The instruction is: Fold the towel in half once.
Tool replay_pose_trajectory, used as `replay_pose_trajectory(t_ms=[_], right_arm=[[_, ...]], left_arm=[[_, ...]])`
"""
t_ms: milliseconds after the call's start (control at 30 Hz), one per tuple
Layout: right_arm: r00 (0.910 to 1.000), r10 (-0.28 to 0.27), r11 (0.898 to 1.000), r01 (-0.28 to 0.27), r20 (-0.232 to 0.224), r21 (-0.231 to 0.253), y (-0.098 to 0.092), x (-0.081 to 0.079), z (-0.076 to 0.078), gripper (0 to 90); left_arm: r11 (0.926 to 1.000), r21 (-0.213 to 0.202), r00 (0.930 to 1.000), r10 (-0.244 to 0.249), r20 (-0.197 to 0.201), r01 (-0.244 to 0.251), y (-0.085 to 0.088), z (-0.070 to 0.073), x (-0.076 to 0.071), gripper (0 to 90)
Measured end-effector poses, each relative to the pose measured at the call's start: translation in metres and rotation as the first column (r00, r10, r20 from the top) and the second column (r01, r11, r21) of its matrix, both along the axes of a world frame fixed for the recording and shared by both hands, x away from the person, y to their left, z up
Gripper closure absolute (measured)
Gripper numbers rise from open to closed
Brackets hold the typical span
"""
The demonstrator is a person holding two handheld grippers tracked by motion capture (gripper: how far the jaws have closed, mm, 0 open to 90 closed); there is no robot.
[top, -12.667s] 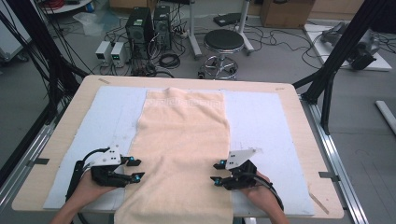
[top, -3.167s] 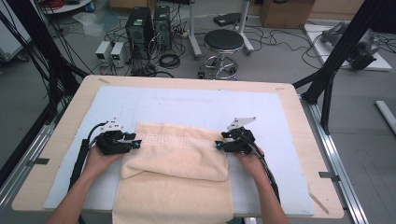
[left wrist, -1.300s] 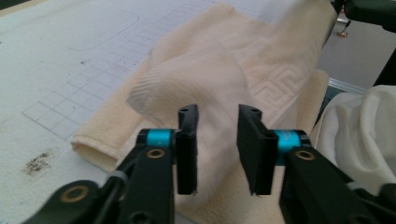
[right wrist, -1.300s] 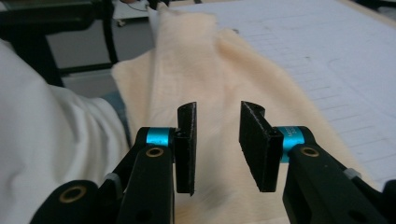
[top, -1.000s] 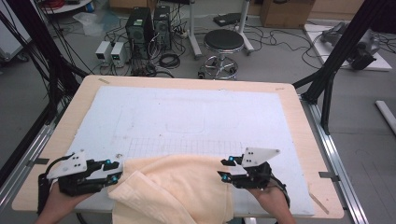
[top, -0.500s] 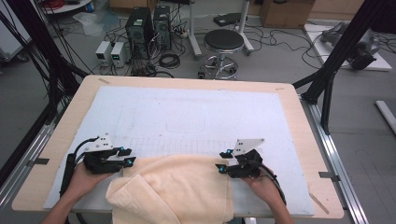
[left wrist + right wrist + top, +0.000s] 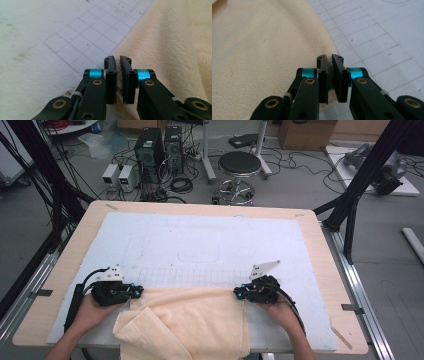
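Behind the surface (image 7: pixel 60 270) you have computer cases, a round stool and cables on the floor, and the white gridded mat (image 7: pixel 200 245) ahead of you lies bare all the way to its far edge. Your left claw (image 7: pixel 134 291) has just closed, and the left gripper view shows its jaws nearly together with a thin edge of the cream towel (image 7: pixel 195 320) pinched between them, at the towel's far left corner. Between your hands the towel bunches at the near edge of the surface, a fold doubled over on its left side and its near end dropping off toward you. Your right claw (image 7: pixel 239 293) has just closed too, clamped on the far right corner, with cloth caught between its jaws in the right gripper view. Both claws point inward along the same far hem, level with each other, so that hem runs straight across from hand to hand, and the open mat lies directly beyond it.
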State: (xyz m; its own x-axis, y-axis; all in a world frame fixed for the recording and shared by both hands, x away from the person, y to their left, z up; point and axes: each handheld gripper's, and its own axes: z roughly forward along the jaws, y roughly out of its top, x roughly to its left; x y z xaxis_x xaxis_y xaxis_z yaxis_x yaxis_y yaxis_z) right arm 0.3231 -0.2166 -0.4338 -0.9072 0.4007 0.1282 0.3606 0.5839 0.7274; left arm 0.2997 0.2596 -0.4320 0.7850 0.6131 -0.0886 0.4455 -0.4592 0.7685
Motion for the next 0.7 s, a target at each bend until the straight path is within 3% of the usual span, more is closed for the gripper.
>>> replay_pose_trajectory(t_ms=[167,400,500,700], right_arm=[[0.9978,-0.009,0.999,0.012,0.065,-0.045,0.000,0.000,0.011,85.4],[0.9893,-0.068,0.997,0.074,0.129,-0.039,-0.009,0.016,0.030,85.9],[0.9813,-0.109,0.993,0.116,0.158,-0.035,-0.011,0.029,0.035,86.0],[0.9593,-0.203,0.977,0.212,0.196,-0.024,-0.013,0.066,0.045,85.9]], left_arm=[[0.9990,-0.006,0.9976,0.045,0.053,-0.045,-0.007,0.011,0.007,85.0],[0.9943,-0.013,0.9886,0.106,0.107,-0.105,-0.019,0.027,0.031,85.2],[0.9891,-0.045,0.9838,0.144,0.107,-0.140,-0.023,0.030,0.046,85.2],[0.9805,-0.026,0.9689,0.196,0.151,-0.195,-0.033,0.036,0.078,85.1]])
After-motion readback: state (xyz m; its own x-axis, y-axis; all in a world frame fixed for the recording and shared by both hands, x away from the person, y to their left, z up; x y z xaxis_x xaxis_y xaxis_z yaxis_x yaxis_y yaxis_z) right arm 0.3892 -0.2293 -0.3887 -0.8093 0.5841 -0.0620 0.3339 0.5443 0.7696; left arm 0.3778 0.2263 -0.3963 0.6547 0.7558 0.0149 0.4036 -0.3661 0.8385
